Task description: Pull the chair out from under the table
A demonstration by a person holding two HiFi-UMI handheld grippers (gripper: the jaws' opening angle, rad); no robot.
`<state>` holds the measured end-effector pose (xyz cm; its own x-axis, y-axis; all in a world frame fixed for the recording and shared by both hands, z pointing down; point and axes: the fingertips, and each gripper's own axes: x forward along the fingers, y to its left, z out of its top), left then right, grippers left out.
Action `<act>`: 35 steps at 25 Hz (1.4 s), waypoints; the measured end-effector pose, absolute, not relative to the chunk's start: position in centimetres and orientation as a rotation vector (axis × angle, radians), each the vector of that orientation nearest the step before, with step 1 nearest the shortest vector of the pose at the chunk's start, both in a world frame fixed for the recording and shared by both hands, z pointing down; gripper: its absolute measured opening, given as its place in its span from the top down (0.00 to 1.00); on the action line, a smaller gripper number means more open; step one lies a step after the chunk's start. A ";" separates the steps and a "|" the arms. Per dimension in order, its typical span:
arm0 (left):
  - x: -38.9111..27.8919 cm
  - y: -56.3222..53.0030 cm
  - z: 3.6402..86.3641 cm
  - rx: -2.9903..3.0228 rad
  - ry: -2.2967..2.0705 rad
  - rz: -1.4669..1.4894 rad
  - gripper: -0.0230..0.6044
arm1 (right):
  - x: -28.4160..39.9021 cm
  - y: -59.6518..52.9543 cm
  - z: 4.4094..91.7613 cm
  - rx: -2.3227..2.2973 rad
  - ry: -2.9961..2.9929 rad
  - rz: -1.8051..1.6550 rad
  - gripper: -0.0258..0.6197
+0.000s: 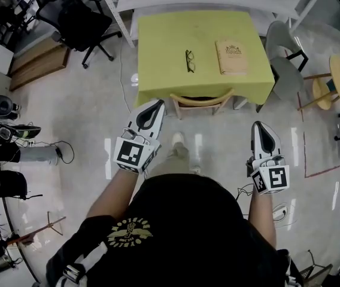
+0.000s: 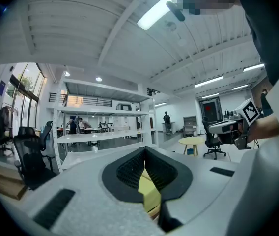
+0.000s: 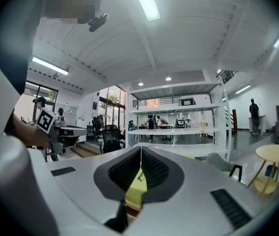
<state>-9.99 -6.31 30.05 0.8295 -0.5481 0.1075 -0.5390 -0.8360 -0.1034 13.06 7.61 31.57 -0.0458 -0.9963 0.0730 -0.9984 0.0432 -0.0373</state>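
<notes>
One chair (image 1: 201, 102) under one table (image 1: 158, 58), one book (image 1: 231, 56), one glasses pair (image 1: 190, 61), left gripper (image 1: 157, 104), right gripper (image 1: 258, 125), both jaws closed, empty

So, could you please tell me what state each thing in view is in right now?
chair: tucked under the table, only its backrest showing
table: covered by a yellow cloth
glasses: lying on the cloth
book: closed, lying flat
left gripper: shut, empty, short of the chair
right gripper: shut, empty, short of the chair
</notes>
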 end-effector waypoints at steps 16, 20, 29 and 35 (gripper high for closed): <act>-4.1 -15.4 32.0 -2.984 0.734 -0.268 0.95 | 16.0 -1.7 32.8 2.145 -2.213 0.179 0.94; -3.0 -17.6 33.6 -3.005 0.695 -0.304 0.95 | 16.3 -4.7 33.6 2.109 -2.208 0.201 0.94; -0.3 -22.3 36.9 -3.061 0.545 -0.372 0.95 | 15.9 -11.8 36.0 2.009 -2.198 0.263 0.94; 1.1 -24.6 39.0 -3.109 0.428 -0.401 0.95 | 16.3 -14.9 37.6 1.992 -2.147 0.302 0.94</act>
